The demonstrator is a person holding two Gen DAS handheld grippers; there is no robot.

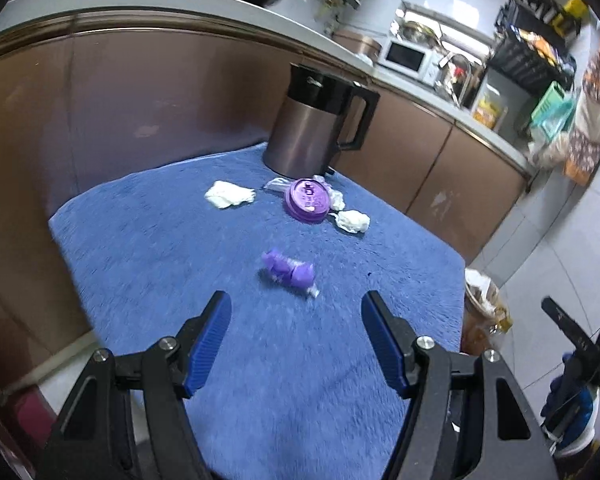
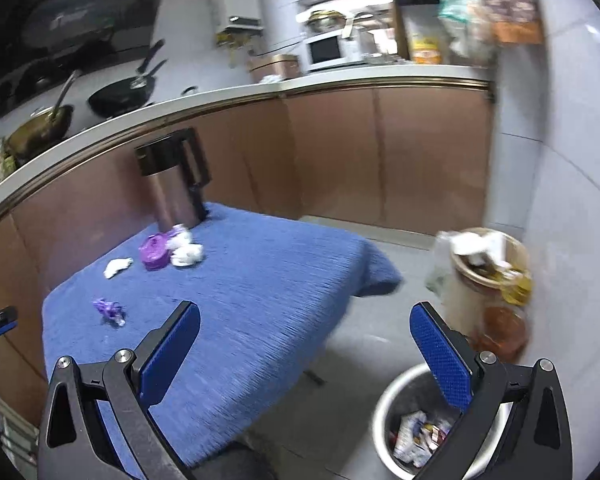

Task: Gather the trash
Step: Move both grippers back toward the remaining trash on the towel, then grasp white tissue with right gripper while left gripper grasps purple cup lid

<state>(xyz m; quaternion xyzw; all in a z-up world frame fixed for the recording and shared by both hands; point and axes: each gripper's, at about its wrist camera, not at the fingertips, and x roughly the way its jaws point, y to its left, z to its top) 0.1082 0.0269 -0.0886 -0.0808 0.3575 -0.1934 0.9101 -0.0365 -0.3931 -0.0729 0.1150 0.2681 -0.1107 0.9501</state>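
Both my jaws spread empty (nothing pinched), I should centre my left gripper (image 1: pixel 296 308) on the purple wrapper (image 1: pixel 288 272) at twelve o'clock.

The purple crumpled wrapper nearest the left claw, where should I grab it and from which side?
Grip the purple wrapper across its narrow middle, coming down from above and the near side. It lies flat and elongated on the blue cloth, just ahead of the open left claw, with nothing beside it.
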